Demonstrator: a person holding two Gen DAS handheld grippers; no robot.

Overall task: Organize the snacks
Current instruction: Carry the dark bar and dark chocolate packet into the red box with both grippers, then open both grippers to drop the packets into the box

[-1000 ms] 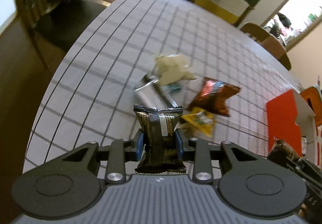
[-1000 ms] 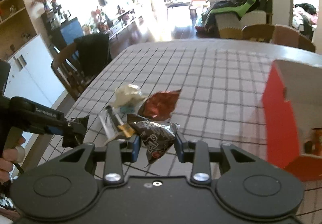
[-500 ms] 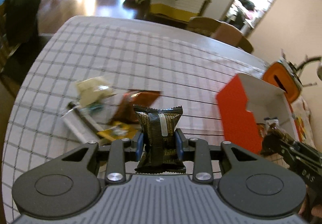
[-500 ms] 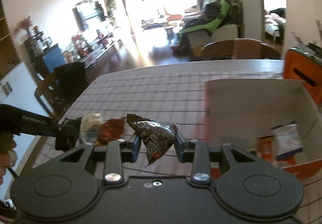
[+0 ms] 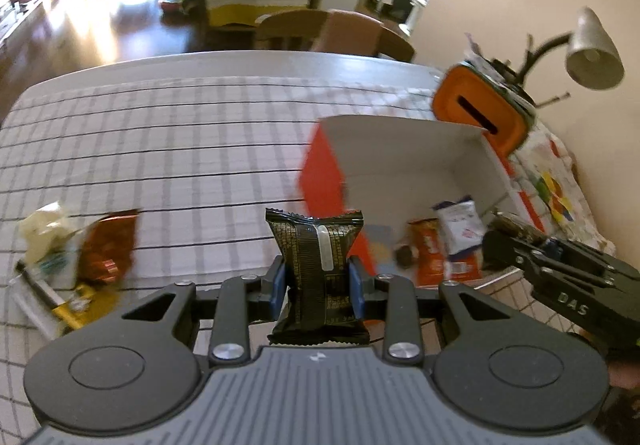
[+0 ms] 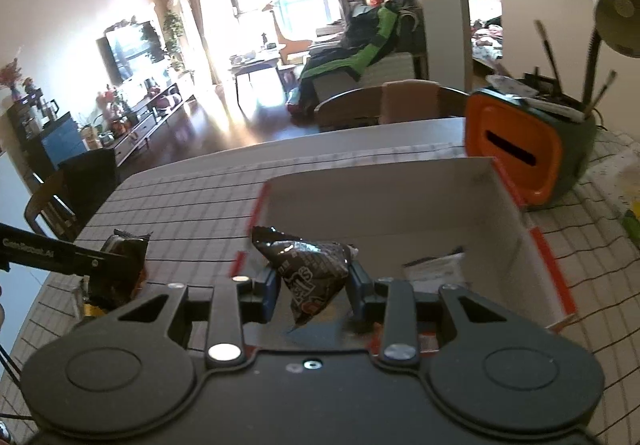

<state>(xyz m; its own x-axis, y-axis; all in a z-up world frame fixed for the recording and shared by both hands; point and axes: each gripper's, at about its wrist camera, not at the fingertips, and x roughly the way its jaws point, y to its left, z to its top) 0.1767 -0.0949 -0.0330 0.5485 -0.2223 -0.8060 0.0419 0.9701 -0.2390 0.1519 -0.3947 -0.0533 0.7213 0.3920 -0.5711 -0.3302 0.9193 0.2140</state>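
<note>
Step in hand: transfer of two picked snacks to the box.

At 9 o'clock in the left wrist view, the unsorted snack pile (image 5: 76,253) lies on the checked tabletop (image 5: 180,149); it includes a reddish-brown packet (image 5: 108,245) and a pale wrapper (image 5: 42,231).

At centre, the left claw (image 5: 316,281) is clamped on a black-and-gold snack packet (image 5: 316,265), held upright between the blue pads, just short of the box's near left corner.

At 2 o'clock, the orange-sided cardboard box (image 5: 400,153) stands open-topped. Inside lie a white pouch (image 5: 458,229) and an orange packet (image 5: 430,253).

In the right wrist view, the right claw (image 6: 314,285) is clamped on a dark crinkled snack bag (image 6: 308,265), above the box's near wall.

Next move, as judged: bring each claw fully over the box interior, lower it, then part the pads to release. Keep the two claws apart at the opening, as they converge there. An orange pen holder (image 6: 516,149) stands just behind the box at 1 o'clock.
</note>
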